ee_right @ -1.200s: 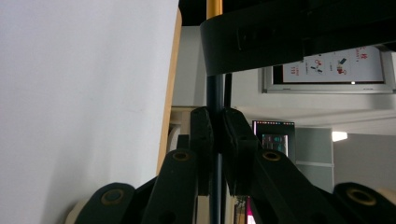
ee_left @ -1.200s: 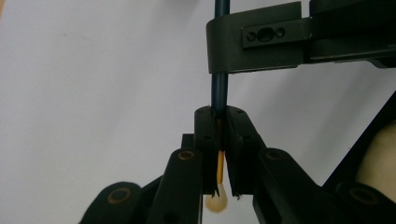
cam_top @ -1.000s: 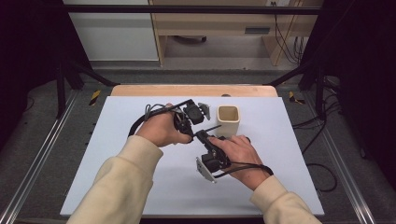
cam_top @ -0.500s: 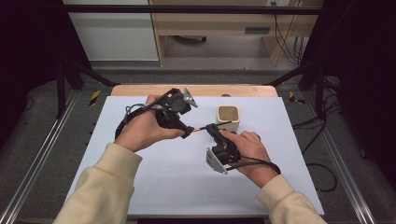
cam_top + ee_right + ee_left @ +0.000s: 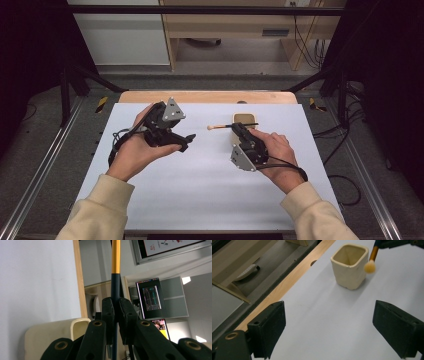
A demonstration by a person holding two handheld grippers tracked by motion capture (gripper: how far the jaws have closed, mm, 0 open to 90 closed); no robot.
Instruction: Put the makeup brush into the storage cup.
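High view showed us the right gripper with its fingers pinching a slender brush with a dark handle, an orange-gold band and a pale fluffy tip. That brush lay roughly level above the white surface, its tip pointing away from the fingers toward the left gripper and its dark end reaching back over the cream square ceramic cup. We saw the cup just behind the right fingers, standing upright near the far edge of the surface.

Right gripper view gave us the grip up close: the two black fingers pressed on the dark handle, with the orange-gold part rising beyond them and the cup's cream rim beside and below them.

Left gripper view showed us the left fingers spread wide with nothing between them but bare surface; they had just been opening. Ahead of them stood the cup, and the brush's fluffy tip hung just beside the cup's rim. We saw the two grippers well apart, each held in a hand with a cream sleeve.
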